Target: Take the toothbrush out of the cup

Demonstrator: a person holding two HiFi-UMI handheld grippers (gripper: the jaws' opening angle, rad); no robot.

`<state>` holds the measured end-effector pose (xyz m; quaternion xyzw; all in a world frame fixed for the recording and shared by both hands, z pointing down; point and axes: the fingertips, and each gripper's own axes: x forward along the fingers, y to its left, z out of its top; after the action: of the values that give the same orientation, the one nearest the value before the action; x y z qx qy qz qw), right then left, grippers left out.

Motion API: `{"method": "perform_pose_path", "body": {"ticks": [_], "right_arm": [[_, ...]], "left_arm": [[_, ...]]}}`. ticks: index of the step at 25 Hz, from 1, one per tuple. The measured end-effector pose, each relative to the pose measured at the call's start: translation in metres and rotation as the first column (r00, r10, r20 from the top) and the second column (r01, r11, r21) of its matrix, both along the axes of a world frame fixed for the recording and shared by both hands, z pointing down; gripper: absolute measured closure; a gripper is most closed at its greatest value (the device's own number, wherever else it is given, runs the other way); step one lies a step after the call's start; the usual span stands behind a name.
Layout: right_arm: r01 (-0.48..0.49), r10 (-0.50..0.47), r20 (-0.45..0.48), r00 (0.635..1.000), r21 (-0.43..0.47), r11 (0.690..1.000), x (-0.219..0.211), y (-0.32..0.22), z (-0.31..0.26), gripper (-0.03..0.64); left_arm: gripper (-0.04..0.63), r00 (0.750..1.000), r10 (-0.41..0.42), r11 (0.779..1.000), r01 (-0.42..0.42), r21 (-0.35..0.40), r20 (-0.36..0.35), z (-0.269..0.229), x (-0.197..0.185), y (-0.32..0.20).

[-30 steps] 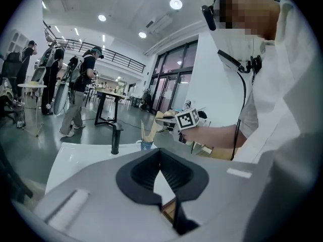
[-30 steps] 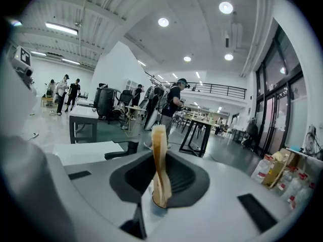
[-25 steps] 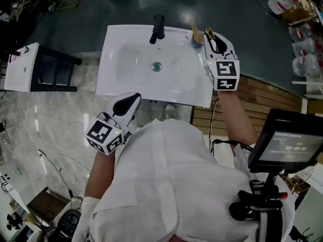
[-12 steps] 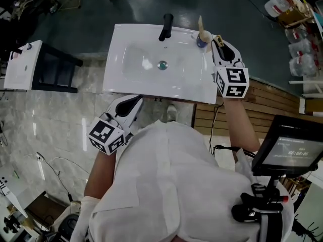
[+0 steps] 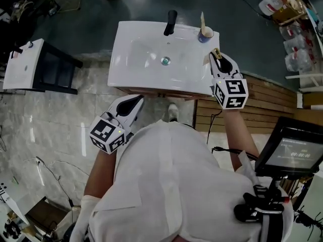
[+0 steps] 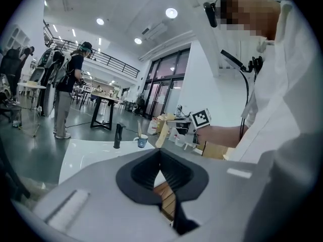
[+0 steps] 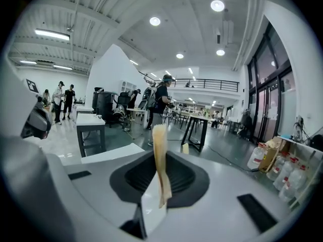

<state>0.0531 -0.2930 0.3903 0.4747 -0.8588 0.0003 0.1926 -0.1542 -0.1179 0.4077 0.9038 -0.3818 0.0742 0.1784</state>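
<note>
Toothbrush (image 7: 160,155): was seen clamped between the jaws of the right gripper (image 5: 218,57), already clear of the cup (image 5: 206,34).
Long axis: was seen standing roughly upright out of the jaws, leaning slightly.
Bearing from the cup: the right gripper and its load were placed near the cup, on the person's side and a little to the right, with no contact.
Cup contents: 1 second brush (image 5: 202,20) was seen standing in it.
Left gripper (image 5: 135,100): was closed on nothing and held well apart from the cup, towards the person and to the left.
Nearer hand: the right.
Pose: both grippers were pointed away from the person, noses dipped slightly.
Step judged: extraction was taken as done, and only carrying off or setting down was left.
</note>
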Motion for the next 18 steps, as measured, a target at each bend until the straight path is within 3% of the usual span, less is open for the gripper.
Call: {"method": "perform_pose_path", "body": {"ticks": [10, 18], "right_arm": [[-0.014, 0.014, 0.004, 1.0, -0.032, 0.999, -0.021, 0.099, -0.002, 0.563], [-0.049, 0.051, 0.018, 0.999, -0.083, 0.995, -0.016, 0.146, 0.016, 0.563]], "left_arm": [[0.589, 0.998, 0.055, 0.998, -0.055, 0.021, -0.009, -0.009, -0.017, 0.06], [0.589, 0.993, 0.118, 0.993, -0.118, -0.022, -0.005, 0.013, -0.007, 0.087]]}}
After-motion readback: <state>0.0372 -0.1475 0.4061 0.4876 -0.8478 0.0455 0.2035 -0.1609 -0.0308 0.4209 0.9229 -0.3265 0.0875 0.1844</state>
